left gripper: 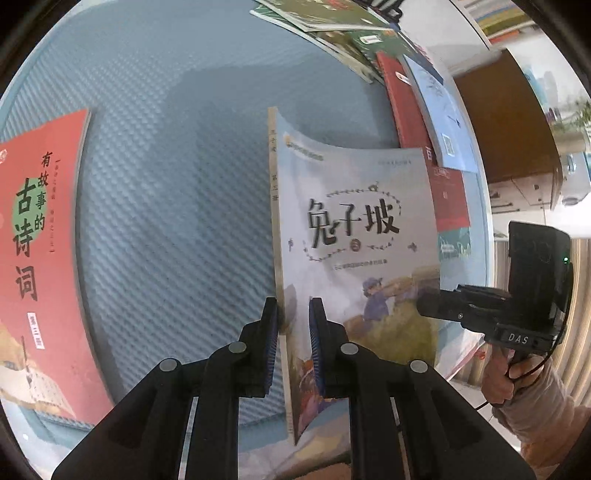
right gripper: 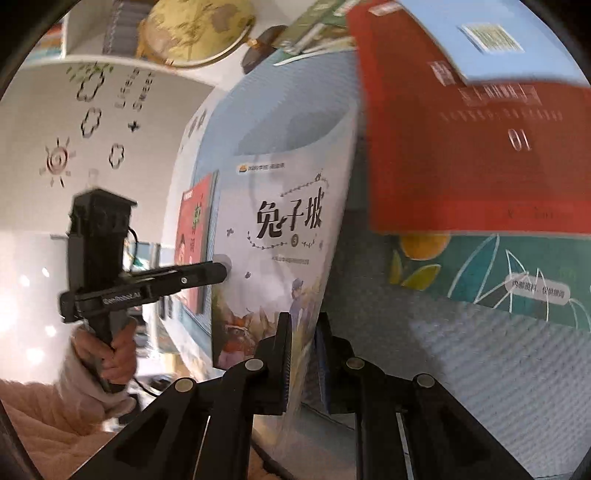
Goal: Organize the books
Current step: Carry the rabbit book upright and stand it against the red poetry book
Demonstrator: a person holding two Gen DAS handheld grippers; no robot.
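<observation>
Left gripper (left gripper: 293, 332), seen from its own wrist camera, pinches the pale book (left gripper: 354, 236) near its spine at the lower edge, the blue pads (left gripper: 272, 343) pressed on either side of the thin volume. This book, with large black characters and a drawn figure on its cover, is lifted off the blue textured worktop (left gripper: 166, 203) and stands on edge, its cover curving away to the right. On the book's far edge the right gripper (left gripper: 424, 306) clamps it, held by a hand (left gripper: 506, 373) in a light sleeve. A red book (left gripper: 40, 258) with a green circle lies flat on the worktop at the left. Several more books, green, red and light blue, lie overlapping along the worktop's upper right edge (left gripper: 406, 92). From the right wrist camera, the right gripper (right gripper: 303, 354) is closed on the same pale book (right gripper: 280, 229) at its lower corner, the cover bowing between the two grips. The left gripper (right gripper: 221, 271) meets the book at its opposite edge, gripped by a hand (right gripper: 114, 354) in a fuzzy pale sleeve. Beyond the cover, the red book (right gripper: 195, 236) shows on the worktop. To the right, blurred, lie a red cover (right gripper: 461, 155) and a teal one with leaf drawings (right gripper: 498, 269). A globe (right gripper: 195, 29) sits above a white wall panel with doodles.
</observation>
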